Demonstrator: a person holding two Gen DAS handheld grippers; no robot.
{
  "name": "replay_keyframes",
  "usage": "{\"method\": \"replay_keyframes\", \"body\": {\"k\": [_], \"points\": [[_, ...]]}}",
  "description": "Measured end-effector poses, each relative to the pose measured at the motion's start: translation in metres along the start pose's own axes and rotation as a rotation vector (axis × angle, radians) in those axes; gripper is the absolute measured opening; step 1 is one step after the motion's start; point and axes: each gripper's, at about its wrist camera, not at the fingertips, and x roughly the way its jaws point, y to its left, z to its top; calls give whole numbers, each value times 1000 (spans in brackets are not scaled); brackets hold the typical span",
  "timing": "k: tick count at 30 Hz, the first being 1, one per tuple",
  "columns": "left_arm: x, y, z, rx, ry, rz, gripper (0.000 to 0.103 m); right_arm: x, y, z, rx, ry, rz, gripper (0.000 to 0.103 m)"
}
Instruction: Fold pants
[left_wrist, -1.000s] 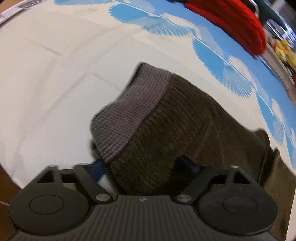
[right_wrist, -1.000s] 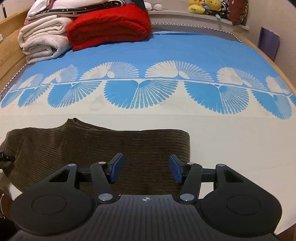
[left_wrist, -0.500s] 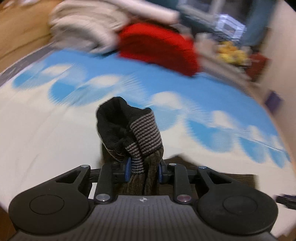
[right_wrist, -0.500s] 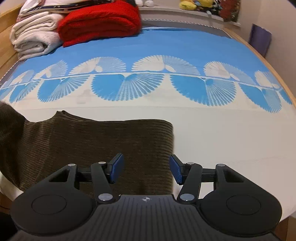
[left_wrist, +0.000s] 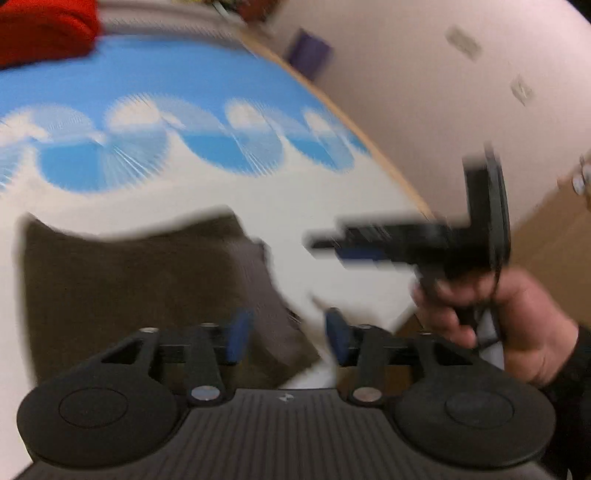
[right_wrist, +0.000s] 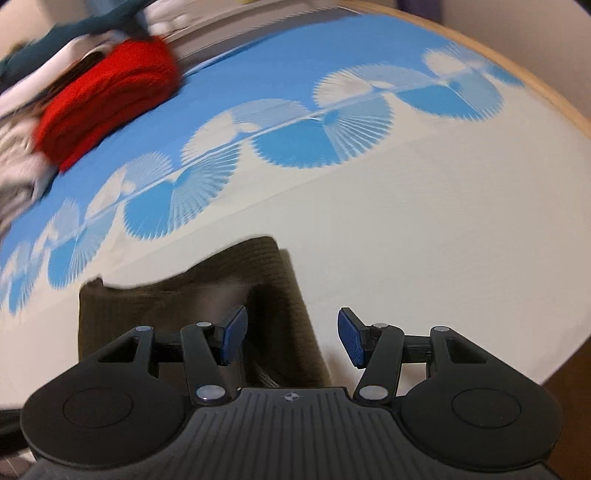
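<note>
The dark olive corduroy pants (left_wrist: 140, 280) lie folded in a compact block on the cream part of the bed sheet, grey ribbed waistband (left_wrist: 266, 291) on top at the right edge. My left gripper (left_wrist: 284, 332) is open and empty just above that edge. My right gripper (right_wrist: 291, 336) is open and empty, hovering over the right edge of the pants (right_wrist: 207, 299). In the left wrist view the right gripper (left_wrist: 417, 243) shows blurred, held in a hand to the right of the pants.
A blue and cream fan-patterned sheet (right_wrist: 406, 206) covers the bed. A folded red blanket (right_wrist: 107, 99) and a pile of pale bedding (right_wrist: 18, 155) lie at the far left. The bed's wooden edge (right_wrist: 535, 85) runs along the right, with the wall (left_wrist: 424, 92) beyond.
My left gripper carried the waistband end over to the right, laid it on the rest of the pants and opened. My right gripper stayed open and tilted.
</note>
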Motion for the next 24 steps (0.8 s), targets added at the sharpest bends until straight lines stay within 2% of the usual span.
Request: {"method": "replay_keyframes", "body": {"k": [1, 4, 6, 7, 8, 9, 10, 14, 16, 17, 19, 20, 21, 24], "points": [[-9, 10, 4, 0, -21, 50, 61, 1, -3, 1, 18, 5, 11, 57], [-29, 49, 13, 45, 1, 222, 60, 10, 0, 2, -1, 38, 40, 63], [-33, 75, 6, 55, 2, 292, 59, 17, 9, 0, -45, 73, 58, 69], [-34, 87, 0, 47, 10, 305, 58, 22, 15, -2, -72, 97, 68, 70], [-27, 102, -11, 12, 50, 309, 56, 28, 22, -4, -100, 123, 75, 75], [-25, 116, -13, -38, 127, 327, 46, 34, 27, -5, -121, 142, 73, 77], [-21, 125, -15, -85, 186, 344, 44, 39, 34, -8, -149, 162, 59, 80], [-30, 134, -10, -83, 127, 327, 45, 62, 57, -16, -241, 214, 15, 80], [-29, 144, -10, -113, 139, 344, 45, 73, 65, -19, -266, 225, -5, 74], [-26, 147, -8, -127, 145, 355, 45, 76, 68, -21, -275, 225, -10, 62], [-31, 150, -12, -126, 145, 374, 45, 81, 76, -26, -315, 208, -36, 48], [-32, 149, -12, -115, 143, 381, 45, 79, 82, -30, -355, 186, -42, 27], [-33, 149, -13, -107, 141, 384, 45, 75, 86, -32, -390, 169, -28, 20], [-36, 146, -14, -91, 138, 368, 45, 58, 97, -34, -457, 92, 21, 10]]}}
